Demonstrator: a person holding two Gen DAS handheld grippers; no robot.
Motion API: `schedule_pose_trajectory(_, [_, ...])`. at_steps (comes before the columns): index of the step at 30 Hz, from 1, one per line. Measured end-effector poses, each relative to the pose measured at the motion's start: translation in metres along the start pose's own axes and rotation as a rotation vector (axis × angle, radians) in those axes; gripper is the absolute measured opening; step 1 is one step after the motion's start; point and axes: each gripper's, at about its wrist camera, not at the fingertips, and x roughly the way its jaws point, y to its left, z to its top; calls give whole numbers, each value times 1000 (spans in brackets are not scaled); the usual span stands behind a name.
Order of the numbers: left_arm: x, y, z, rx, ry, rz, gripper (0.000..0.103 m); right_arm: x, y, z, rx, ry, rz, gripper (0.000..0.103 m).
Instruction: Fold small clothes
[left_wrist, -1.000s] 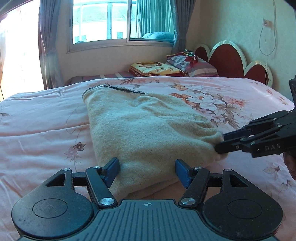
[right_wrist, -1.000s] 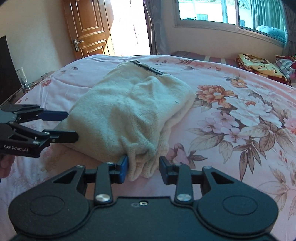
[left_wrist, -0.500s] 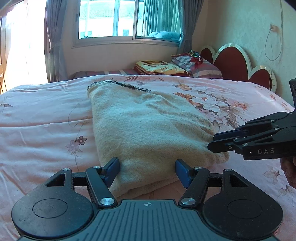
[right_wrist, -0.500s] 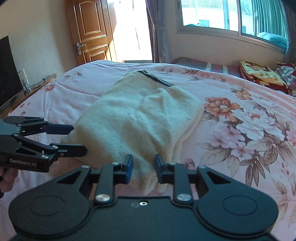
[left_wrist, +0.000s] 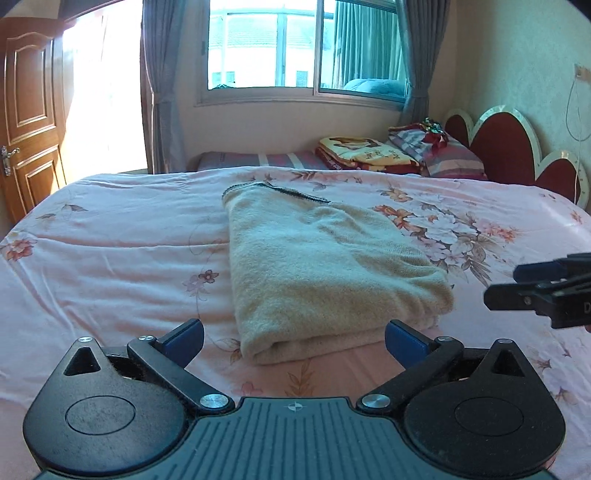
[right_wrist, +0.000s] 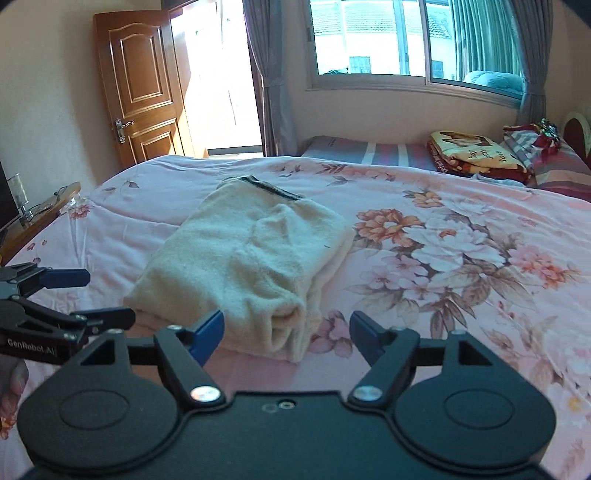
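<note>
1. Nearest the cameras, the left tongs (left_wrist: 294, 338) and the right tongs (right_wrist: 287, 332) both gape wide, holding nothing.
2. Just beyond them, the folded cream garment (left_wrist: 314, 273) lies on the pink floral bed (left_wrist: 110, 251).
3. Farthest off, folded blankets (left_wrist: 364, 153) sit below the window (left_wrist: 295, 48).

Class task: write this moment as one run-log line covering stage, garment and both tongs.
stage: fold finished | garment: cream fleece folded garment flat on pink floral quilt | left tongs: open, clear | right tongs: open, clear
</note>
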Motion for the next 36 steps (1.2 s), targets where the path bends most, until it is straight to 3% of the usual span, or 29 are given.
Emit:
schedule_pose_trajectory(7, [-83, -33, -15, -7, -43, 21, 103, -84, 20, -37, -2, -5, -43, 96])
schedule_pose_trajectory(15, [-167, -66, -41, 12, -61, 26, 103, -168, 41, -65, 5, -65, -88, 100])
schedule_pose_trajectory(25, [-224, -65, -54, -15, -127, 49, 103, -210, 57, -75, 6, -118, -94, 100])
schedule_pose_trajectory(36, [-235, -60, -58, -37, -139, 62, 103, -217, 69, -71, -6, -141, -87, 100])
